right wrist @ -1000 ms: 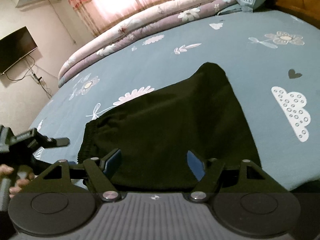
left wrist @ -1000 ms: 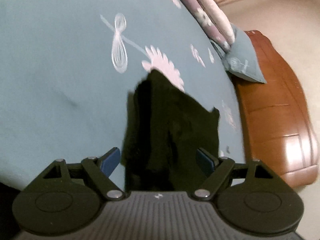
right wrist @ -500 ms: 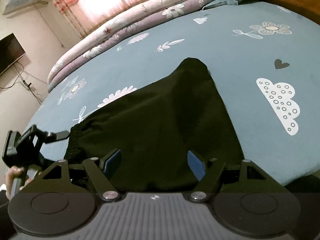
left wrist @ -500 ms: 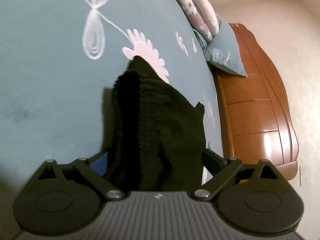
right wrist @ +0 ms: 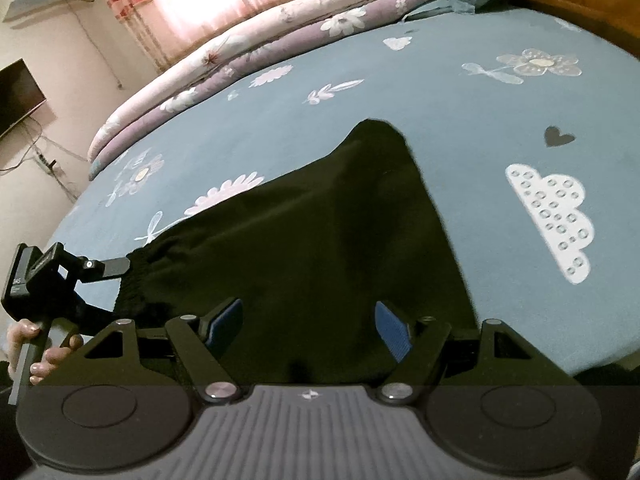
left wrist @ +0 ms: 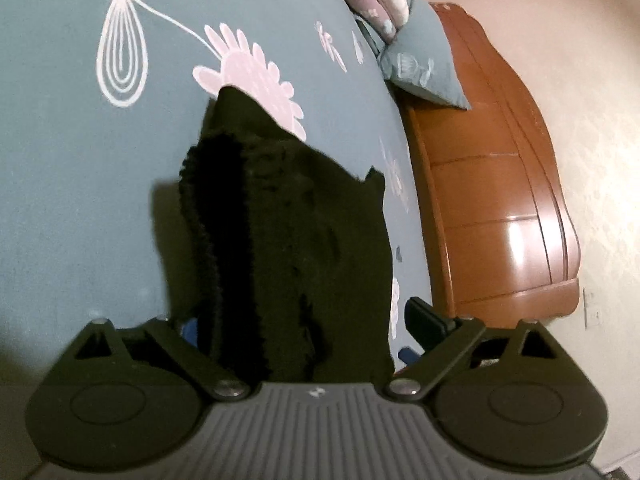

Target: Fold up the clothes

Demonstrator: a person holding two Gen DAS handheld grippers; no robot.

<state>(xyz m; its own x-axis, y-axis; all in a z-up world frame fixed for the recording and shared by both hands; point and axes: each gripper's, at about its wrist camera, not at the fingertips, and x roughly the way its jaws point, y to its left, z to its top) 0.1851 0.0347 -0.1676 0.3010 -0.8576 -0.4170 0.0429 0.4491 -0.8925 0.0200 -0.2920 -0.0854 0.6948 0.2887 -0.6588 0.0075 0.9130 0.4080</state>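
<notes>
- A black garment [right wrist: 320, 240] — shorts or trousers, by the gathered elastic waistband — lies spread on the bed [right wrist: 460, 112], near its front edge, over the blue sheet with its printed flowers and clouds.
- The left gripper [left wrist: 296, 328] has its fingers spread, one on each side of the ruffled waistband [left wrist: 212, 216]. From the right wrist view its upper finger sits over the waistband corner, which suggests it is placed to take that edge; nothing shows the cloth pinched.
- The right gripper [right wrist: 308, 322] also stands with its blue pads wide apart, low over the garment's near hem, pinching nothing. It looks placed to take the opposite end, so that both ends could be carried together.
- The far corner of the garment peaks toward the middle of the bed, and the cloth lies fairly flat — whether it is already doubled over I cannot tell.
- A rolled quilt [right wrist: 260, 52] and a pillow [left wrist: 424, 68] lie well apart from it, against the wooden headboard [left wrist: 492, 184].
</notes>
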